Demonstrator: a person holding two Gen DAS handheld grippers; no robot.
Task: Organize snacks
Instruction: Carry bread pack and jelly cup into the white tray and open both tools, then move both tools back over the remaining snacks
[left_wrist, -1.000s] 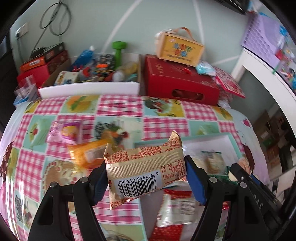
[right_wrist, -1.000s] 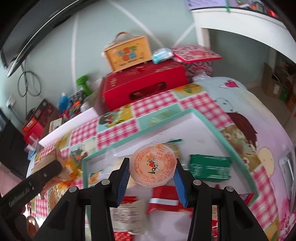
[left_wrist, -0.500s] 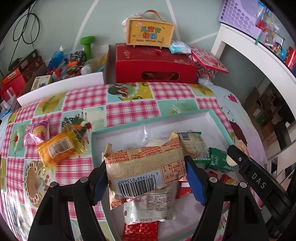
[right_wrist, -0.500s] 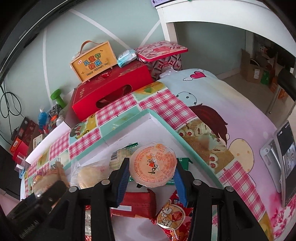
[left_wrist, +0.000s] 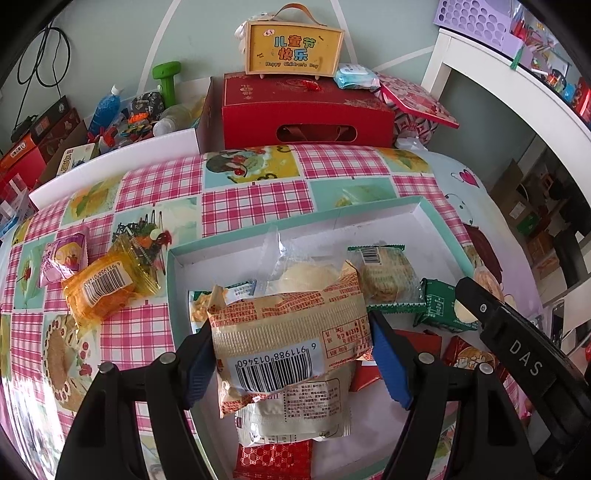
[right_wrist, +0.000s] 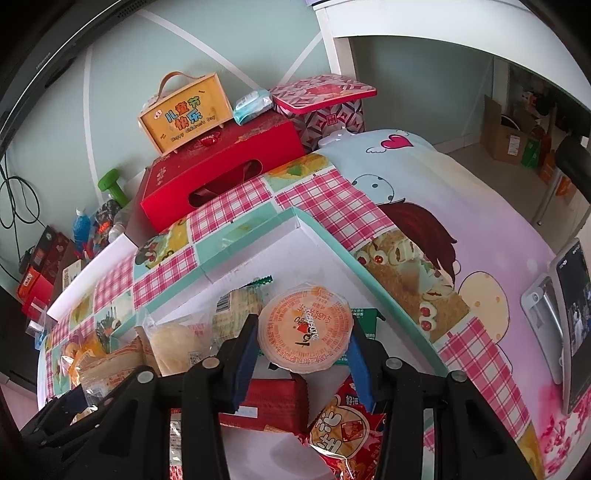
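Observation:
My left gripper is shut on a tan and orange cake packet with a barcode, held above the white tray with a teal rim. Inside the tray lie several snacks: a clear bun pack, a green-edged biscuit pack, a green packet and a red packet. My right gripper is shut on a round orange jelly cup, also over the tray, above a red wafer pack and a red snack bag. An orange packet and a pink packet lie on the cloth left of the tray.
A red gift box with a yellow carry box on top stands at the table's back edge. A white bin of clutter sits back left. A phone on a stand is at the right. A white desk rises far right.
Both grippers moved right and down over the tray with their snacks still held. The tray, first off to the right and partly hidden, now lies directly beneath both.

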